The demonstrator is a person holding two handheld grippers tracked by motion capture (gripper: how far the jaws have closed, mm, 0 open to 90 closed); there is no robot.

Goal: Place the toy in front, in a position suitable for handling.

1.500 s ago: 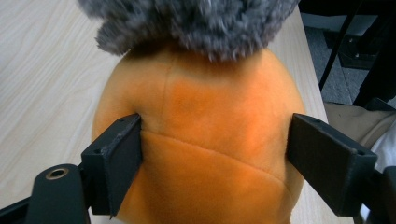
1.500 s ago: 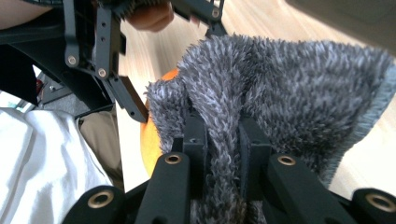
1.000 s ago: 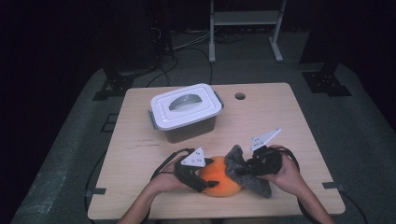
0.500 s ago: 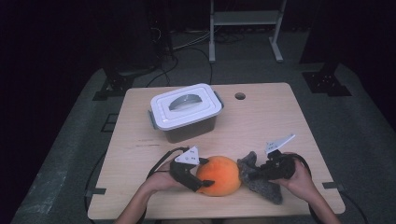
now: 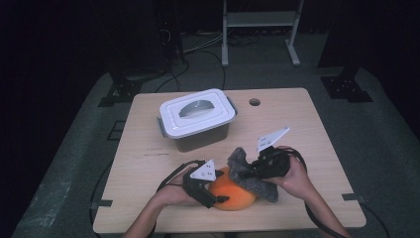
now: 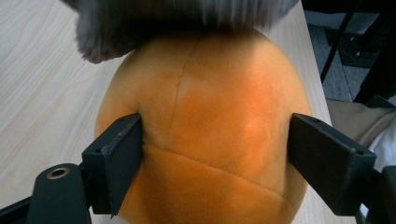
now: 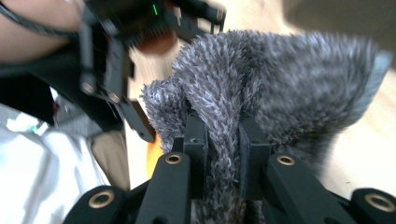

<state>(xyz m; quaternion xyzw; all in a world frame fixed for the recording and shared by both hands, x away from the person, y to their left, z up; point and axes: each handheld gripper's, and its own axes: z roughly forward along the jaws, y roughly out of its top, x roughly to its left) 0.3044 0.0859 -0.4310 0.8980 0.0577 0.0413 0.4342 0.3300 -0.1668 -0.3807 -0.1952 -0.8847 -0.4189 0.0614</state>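
Note:
An orange plush ball [image 5: 236, 197] lies near the table's front edge. My left gripper [image 5: 218, 198] holds it from the left: in the left gripper view both jaws press the orange plush ball [image 6: 210, 116] at its sides. The left gripper [image 6: 215, 135] has just been opening its jaws a little, with the ball still between them. A grey furry cover [image 5: 250, 179] drapes over the ball's right side. My right gripper [image 5: 251, 172] is shut on a fold of it. In the right gripper view the grey fur [image 7: 289, 79] bunches between the right gripper's [image 7: 223, 130] jaws.
A grey box with a shut white lid [image 5: 196, 119] stands at the table's middle left. A small round hole [image 5: 254, 102] is in the wooden table [image 5: 307, 124] near its far edge. A metal frame [image 5: 257, 20] stands on the floor behind.
My right gripper has pulled the grey fur left and up, so it now stands higher over the ball's right side. The left hand and the ball have stayed put.

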